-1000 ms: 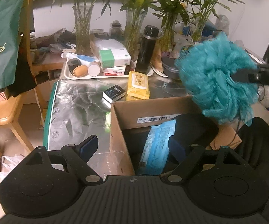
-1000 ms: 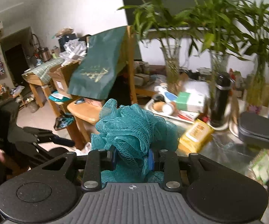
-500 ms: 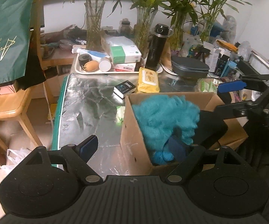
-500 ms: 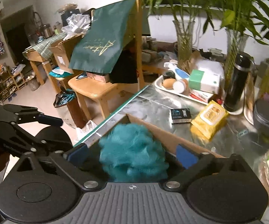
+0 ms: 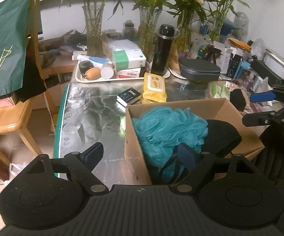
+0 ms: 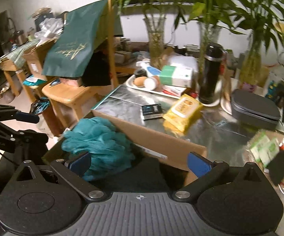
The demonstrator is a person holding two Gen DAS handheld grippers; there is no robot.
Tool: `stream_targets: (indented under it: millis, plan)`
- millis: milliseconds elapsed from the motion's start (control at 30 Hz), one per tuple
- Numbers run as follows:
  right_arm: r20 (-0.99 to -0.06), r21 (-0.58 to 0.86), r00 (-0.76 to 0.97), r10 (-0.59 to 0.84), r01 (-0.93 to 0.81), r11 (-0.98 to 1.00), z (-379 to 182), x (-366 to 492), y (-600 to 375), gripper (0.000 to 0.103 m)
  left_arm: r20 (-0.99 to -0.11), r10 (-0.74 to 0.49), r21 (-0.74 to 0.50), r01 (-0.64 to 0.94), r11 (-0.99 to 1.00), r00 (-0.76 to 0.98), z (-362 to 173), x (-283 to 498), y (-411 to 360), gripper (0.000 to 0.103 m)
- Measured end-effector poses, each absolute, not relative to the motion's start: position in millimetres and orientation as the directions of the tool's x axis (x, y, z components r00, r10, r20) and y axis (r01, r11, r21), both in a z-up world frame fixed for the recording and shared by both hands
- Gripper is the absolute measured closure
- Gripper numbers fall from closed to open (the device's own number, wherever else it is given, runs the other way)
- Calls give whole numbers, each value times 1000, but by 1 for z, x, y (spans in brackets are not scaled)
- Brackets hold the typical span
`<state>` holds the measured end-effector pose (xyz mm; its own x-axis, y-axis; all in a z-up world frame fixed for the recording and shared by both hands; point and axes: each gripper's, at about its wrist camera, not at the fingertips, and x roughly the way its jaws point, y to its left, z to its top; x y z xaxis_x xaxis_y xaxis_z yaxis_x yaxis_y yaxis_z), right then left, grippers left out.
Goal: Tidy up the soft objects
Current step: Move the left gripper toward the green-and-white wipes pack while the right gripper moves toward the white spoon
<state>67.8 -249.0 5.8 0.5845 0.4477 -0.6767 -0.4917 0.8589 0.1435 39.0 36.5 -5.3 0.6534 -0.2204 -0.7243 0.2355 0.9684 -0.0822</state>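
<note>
A teal mesh bath sponge [image 5: 167, 129] lies inside the open cardboard box [image 5: 136, 153] at the centre of the left wrist view, filling the box's left half beside a black soft item [image 5: 220, 137] in the right half. The left gripper [image 5: 142, 155] is spread wide with nothing grasped: one blue pad sits over the foil-covered table [image 5: 88, 122] at lower left, the other dips inside the box against the sponge's lower edge. The right gripper [image 6: 140, 163] has released; its jaws have just been opening and now stand fully apart above the box, the sponge lying low between them, nearer the left pad, with no pad pressing it. Behind the box, toward the upper middle of the frame, sit a yellow wipes pack [image 5: 154, 86], a small black carton [image 5: 129, 96], a black flask [image 5: 162, 51] and a white tray [image 5: 81, 77] of toiletries.
</note>
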Motion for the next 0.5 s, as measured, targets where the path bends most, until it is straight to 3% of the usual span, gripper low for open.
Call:
stream_targets:
  millis: [500]
  plan:
    - [-676,133,641,362,-377,917,-7,67,-283,0,-730,-188,-34,240,970,657,-4,52,12,20]
